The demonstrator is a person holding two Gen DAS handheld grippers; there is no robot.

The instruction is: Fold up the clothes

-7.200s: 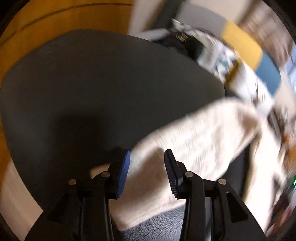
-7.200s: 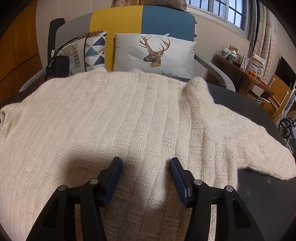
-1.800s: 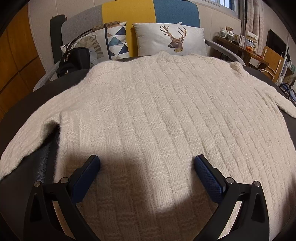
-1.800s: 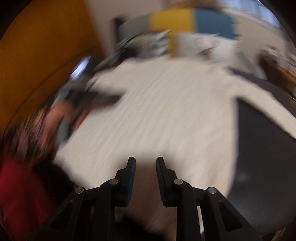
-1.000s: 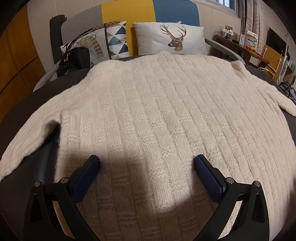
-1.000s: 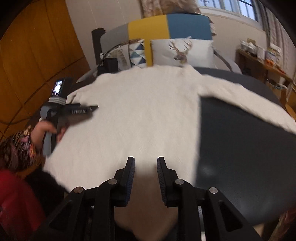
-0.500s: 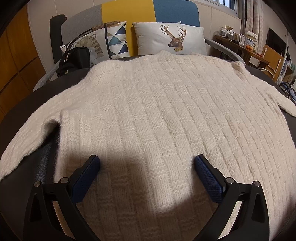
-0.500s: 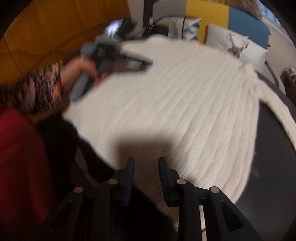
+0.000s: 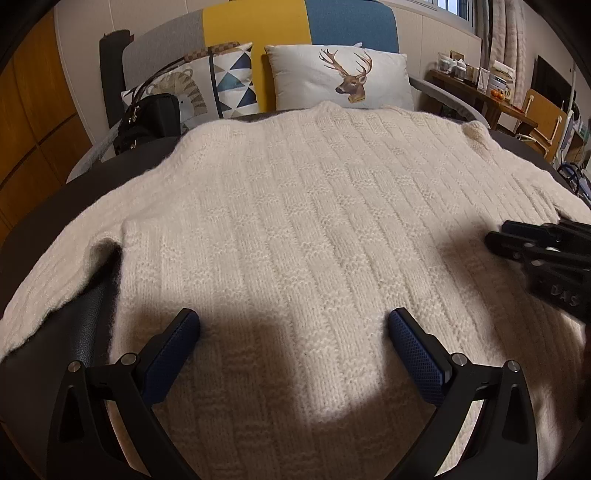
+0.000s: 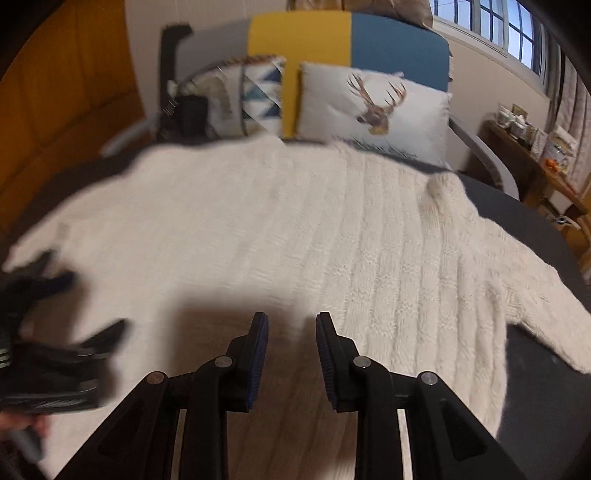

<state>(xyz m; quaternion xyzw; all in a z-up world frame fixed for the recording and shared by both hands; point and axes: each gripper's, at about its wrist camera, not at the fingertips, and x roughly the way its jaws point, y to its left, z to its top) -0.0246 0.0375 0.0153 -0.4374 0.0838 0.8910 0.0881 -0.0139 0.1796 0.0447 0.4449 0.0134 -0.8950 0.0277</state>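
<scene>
A cream knitted sweater [image 9: 314, 221] lies spread flat on a dark table [image 9: 85, 325], sleeves out to both sides. My left gripper [image 9: 293, 321] hovers over its near hem, open wide, with nothing between the blue pads. In the left wrist view my right gripper [image 9: 535, 251] shows at the right edge, over the sweater's right side. In the blurred right wrist view the right gripper [image 10: 291, 321] stands narrowly open above the sweater [image 10: 295, 221], its gap empty. There the left gripper [image 10: 55, 332] is a dark blur at the left edge.
Beyond the table stands a sofa with a yellow and blue back [image 9: 303, 33], a deer cushion [image 9: 340, 81], a triangle-pattern cushion [image 9: 229, 81] and a black handbag [image 9: 147, 118]. A cluttered wooden side table [image 9: 480, 88] is at the far right. Bare dark table [image 10: 535, 387] shows right of the sweater.
The right gripper has swung across over the sweater's near edge and now appears at the right edge of the left wrist view. The left gripper has stayed still and open.
</scene>
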